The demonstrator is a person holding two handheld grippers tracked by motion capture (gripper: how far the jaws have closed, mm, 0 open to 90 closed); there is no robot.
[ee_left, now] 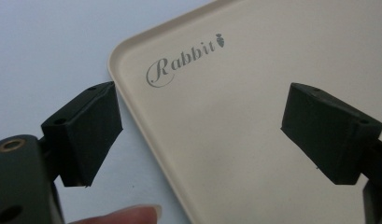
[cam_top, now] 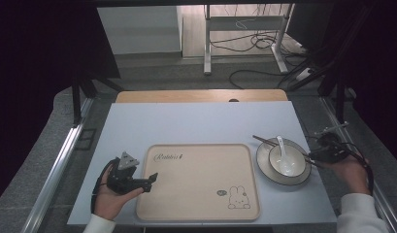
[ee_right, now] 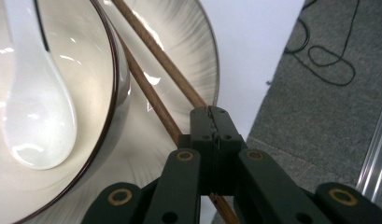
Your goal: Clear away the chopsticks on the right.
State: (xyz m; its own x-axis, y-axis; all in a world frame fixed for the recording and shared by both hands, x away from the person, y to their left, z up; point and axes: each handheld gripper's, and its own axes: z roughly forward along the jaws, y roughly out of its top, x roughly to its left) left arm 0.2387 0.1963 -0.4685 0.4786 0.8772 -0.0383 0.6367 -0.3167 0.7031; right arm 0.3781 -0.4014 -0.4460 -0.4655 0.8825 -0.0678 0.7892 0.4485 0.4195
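A beige tray (cam_top: 201, 182) printed with "Rabbit" and a bunny lies at the table's front middle. My left gripper (cam_top: 151, 180) is open at the tray's left edge. One jaw hangs over the table and the other over the tray (ee_left: 235, 107), with nothing between the pads (ee_left: 86, 135). Right of the tray, a white bowl (cam_top: 294, 165) holding a white spoon (cam_top: 282, 148) sits on a dark-rimmed plate (cam_top: 260, 162). Brown chopsticks (cam_top: 266, 141) lie across the plate rim. My right gripper (ee_right: 211, 112) is shut at the near ends of the chopsticks (ee_right: 151, 46), beside the bowl (ee_right: 93, 60) and spoon (ee_right: 34, 116).
The pale blue table top (cam_top: 201, 121) has bare room behind the tray. Its right edge runs close to my right gripper (cam_top: 318, 156), with grey floor and cables (ee_right: 326, 60) beyond. A wooden board (cam_top: 201, 95) lies at the table's far edge.
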